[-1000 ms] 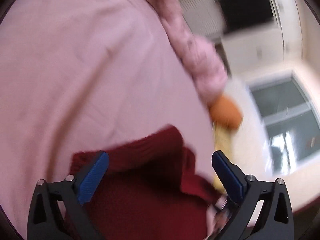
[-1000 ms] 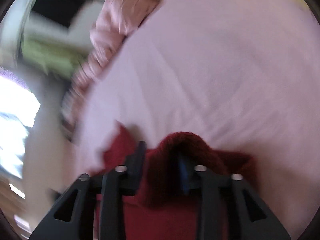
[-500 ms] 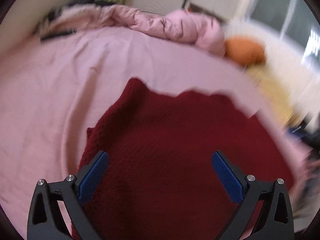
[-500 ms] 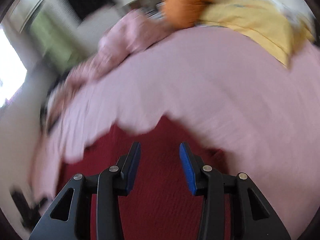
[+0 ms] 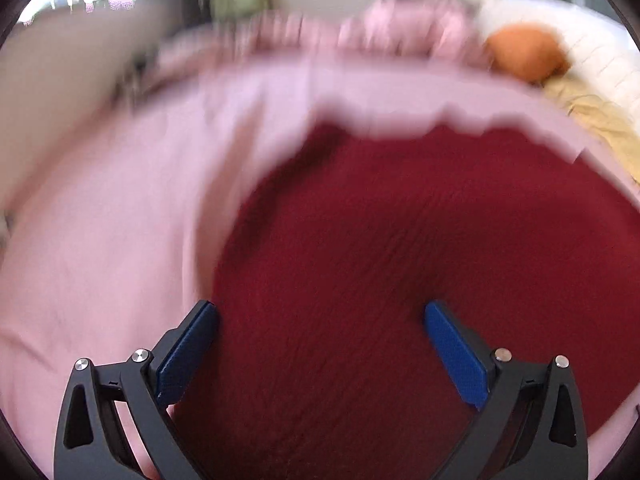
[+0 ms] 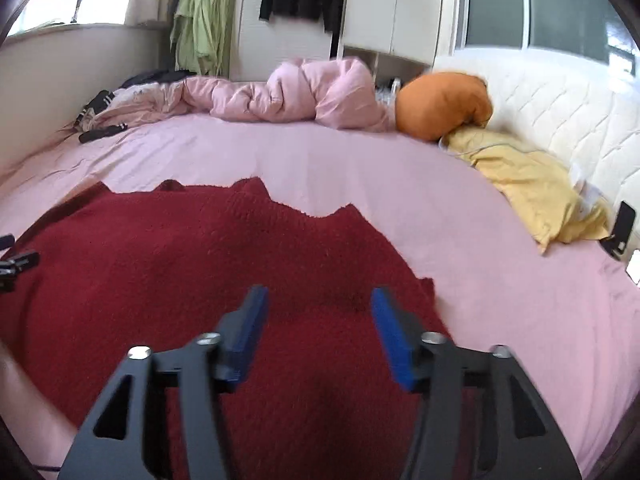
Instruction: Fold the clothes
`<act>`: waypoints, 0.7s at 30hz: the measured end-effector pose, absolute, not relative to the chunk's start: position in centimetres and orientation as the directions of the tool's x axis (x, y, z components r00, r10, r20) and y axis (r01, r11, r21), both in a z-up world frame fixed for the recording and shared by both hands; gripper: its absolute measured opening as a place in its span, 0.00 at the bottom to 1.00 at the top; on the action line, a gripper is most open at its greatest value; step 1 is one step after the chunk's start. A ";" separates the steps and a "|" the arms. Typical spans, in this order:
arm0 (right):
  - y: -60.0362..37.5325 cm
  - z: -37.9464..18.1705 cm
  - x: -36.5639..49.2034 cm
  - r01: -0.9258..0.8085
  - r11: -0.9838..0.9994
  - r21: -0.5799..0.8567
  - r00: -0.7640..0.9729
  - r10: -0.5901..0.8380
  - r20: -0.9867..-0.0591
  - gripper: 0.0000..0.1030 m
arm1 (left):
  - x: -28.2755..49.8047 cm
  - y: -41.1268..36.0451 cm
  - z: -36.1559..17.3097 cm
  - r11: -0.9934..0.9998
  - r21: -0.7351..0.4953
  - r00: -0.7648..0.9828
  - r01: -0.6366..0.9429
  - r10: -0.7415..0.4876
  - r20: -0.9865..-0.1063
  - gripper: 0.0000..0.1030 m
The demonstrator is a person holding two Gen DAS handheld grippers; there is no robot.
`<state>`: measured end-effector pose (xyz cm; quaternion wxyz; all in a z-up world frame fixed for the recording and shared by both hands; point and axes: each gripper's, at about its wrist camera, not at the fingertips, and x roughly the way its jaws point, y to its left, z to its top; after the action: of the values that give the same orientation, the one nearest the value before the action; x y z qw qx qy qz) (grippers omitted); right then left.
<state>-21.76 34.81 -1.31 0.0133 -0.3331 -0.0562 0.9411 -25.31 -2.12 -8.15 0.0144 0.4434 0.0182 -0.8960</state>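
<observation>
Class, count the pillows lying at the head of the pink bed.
2: a round orange pillow beside the crumpled pink duvet, and a flat yellow pillow right of it, touching. Others may be hidden.

A dark red knitted sweater [image 6: 208, 264] lies spread flat on the pink bed sheet [image 6: 360, 168], filling the lower left and centre of the right wrist view. Its far edge is jagged with small peaks. In the blurred left wrist view it [image 5: 400, 260] fills the lower right of the frame.
</observation>
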 end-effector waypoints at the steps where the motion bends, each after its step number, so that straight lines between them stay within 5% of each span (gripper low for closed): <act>1: 35.3 -3.2 -22.5 -0.002 -0.995 -0.097 -0.706 0.070 -0.705 0.65 | -25.5 -3.0 -8.1 -0.995 -0.081 -0.601 0.057 0.030 -0.799 1.00; 6: 35.4 -3.9 -22.0 -0.039 -0.997 -0.072 -0.664 0.080 -0.744 0.66 | -23.8 -1.5 -4.3 -0.994 -0.055 -0.580 0.100 -0.013 -0.815 1.00; 12: 35.1 1.9 -15.5 -0.038 -0.999 0.009 -0.730 0.022 -0.683 0.67 | -13.1 1.8 3.0 -0.983 -0.181 -0.702 0.019 0.116 -0.703 1.00; 21: 34.5 4.2 -9.5 0.009 -0.996 0.089 -0.751 -0.065 -0.657 0.67 | -3.8 1.5 12.1 -0.986 -0.167 -0.819 0.004 0.092 -0.567 1.00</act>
<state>-9.45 34.48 4.23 -0.0199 -0.3521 0.0400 0.9349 -3.75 1.53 12.12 -0.0231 0.3000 0.0804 -0.9503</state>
